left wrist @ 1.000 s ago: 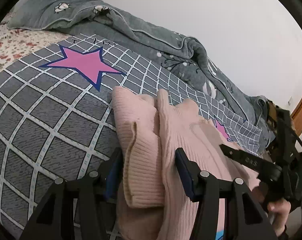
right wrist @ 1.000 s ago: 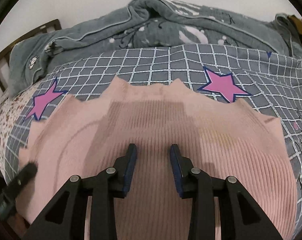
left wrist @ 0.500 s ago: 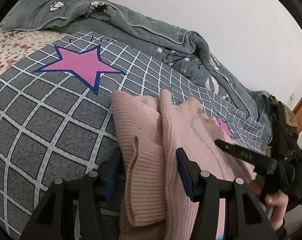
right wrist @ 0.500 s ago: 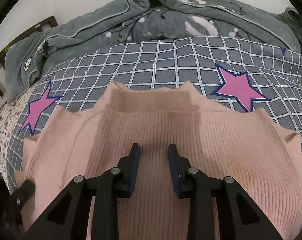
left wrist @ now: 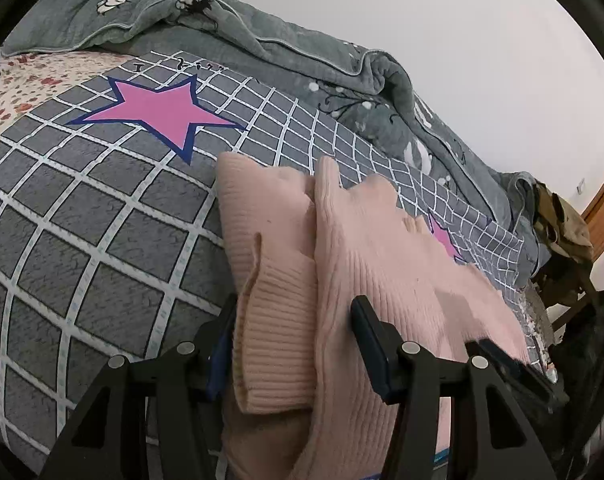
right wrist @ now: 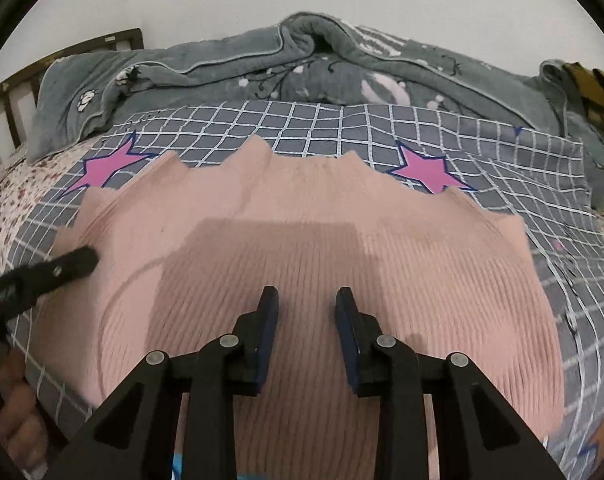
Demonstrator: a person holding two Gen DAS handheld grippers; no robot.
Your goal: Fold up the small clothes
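**Pink ribbed sweater on the bed: tool positions**

We see the pink ribbed knit sweater (right wrist: 302, 240) spread flat on the grey grid-patterned bedcover with pink stars (left wrist: 101, 220). The left tool (left wrist: 293, 344) stands wide open, its fingers either side of a folded sleeve cuff (left wrist: 277, 320). The right tool (right wrist: 306, 320) hangs over the sweater's middle, parted, gripping nothing. A crumpled grey quilt (right wrist: 302, 64) lies beyond.

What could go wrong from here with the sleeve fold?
The folded-in sleeve lies bunched between the open left tongs; its cuff may slide off the pink sweater when they move. The right tongs hover open over the sweater's middle, holding nothing, so the knit could drag and wrinkle across the star blanket.
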